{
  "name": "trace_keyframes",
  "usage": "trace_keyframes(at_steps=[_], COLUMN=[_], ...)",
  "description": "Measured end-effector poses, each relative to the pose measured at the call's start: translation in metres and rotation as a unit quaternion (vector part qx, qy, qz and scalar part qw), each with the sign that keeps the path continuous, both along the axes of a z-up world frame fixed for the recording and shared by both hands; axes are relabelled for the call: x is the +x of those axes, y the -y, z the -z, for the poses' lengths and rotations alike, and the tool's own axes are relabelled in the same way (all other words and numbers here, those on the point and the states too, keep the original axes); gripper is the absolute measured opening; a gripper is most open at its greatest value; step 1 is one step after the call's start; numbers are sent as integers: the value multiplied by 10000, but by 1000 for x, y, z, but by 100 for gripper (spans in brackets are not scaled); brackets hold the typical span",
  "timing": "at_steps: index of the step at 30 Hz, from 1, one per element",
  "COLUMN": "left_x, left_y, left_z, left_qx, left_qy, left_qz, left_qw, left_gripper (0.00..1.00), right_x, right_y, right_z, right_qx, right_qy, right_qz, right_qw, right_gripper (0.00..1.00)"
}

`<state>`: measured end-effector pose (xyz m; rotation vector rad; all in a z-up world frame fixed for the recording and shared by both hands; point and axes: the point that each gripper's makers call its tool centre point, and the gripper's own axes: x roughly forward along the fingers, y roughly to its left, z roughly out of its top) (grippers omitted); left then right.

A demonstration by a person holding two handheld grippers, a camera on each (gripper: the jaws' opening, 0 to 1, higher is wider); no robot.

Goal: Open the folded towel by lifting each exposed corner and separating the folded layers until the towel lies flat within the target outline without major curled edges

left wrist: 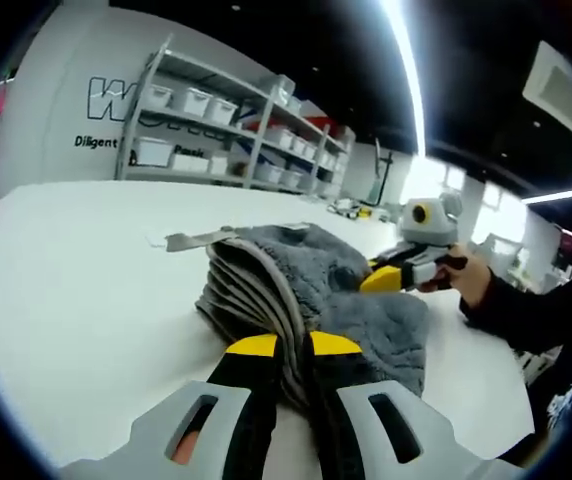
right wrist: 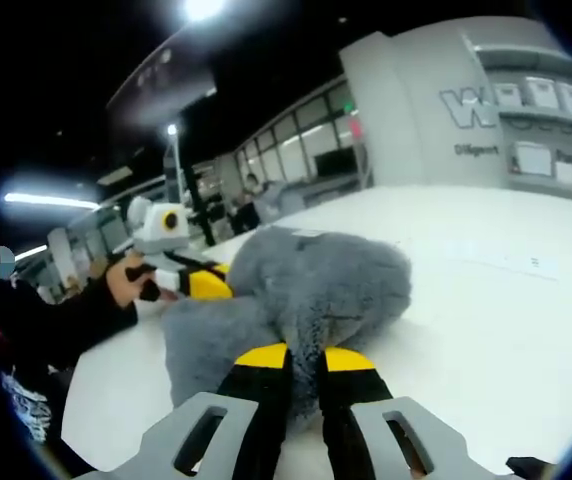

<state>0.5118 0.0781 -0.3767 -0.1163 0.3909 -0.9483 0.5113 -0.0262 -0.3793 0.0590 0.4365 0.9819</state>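
One grey plush towel [left wrist: 311, 285], bunched in a thick folded heap, lies on one white table [left wrist: 76, 280]; striped folded edges face the left gripper view.

Two grippers, each black-jawed with yellow tips on a grey body:
- Left gripper [left wrist: 293, 346]: jaws pressed close together, pinching the near folded edge of the towel. In the right gripper view it [right wrist: 206, 284] enters from the left, held by a person's hand [right wrist: 126, 280] in a dark sleeve, its yellow tip against the towel [right wrist: 306, 290].
- Right gripper [right wrist: 304, 357]: jaws nearly together, clamped on the towel's near edge. In the left gripper view it [left wrist: 381, 279] enters from the right, held by a hand [left wrist: 471, 275], tip touching the far side of the towel.

One grey shelving rack [left wrist: 236, 130] holding many white bins stands against the far wall.
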Motion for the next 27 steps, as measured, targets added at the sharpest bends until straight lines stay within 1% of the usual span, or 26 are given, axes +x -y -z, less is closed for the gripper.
trace_keyframes(at_steps=[2, 8, 15, 22, 27], left_x=[-2, -8, -11, -12, -18], left_y=[0, -1, -1, 0, -1], left_z=[0, 1, 0, 0, 1], left_qx=[47, 70, 91, 93, 113], left_qy=[42, 53, 57, 24, -47], left_qz=[20, 83, 113, 147, 190], left_qw=[10000, 9999, 9999, 9998, 9997], left_gripper=[8, 8, 8, 8, 8], right_x=[-1, -8, -12, -14, -18], right_y=[0, 0, 0, 0, 0], right_z=[0, 0, -1, -2, -2], right_qx=[25, 63, 80, 59, 70], right_qy=[-11, -17, -8, 8, -28], right_qz=[1, -31, -42, -64, -101], right_qw=[10000, 10000, 10000, 10000, 9999], right_gripper=[6, 6, 6, 6, 6])
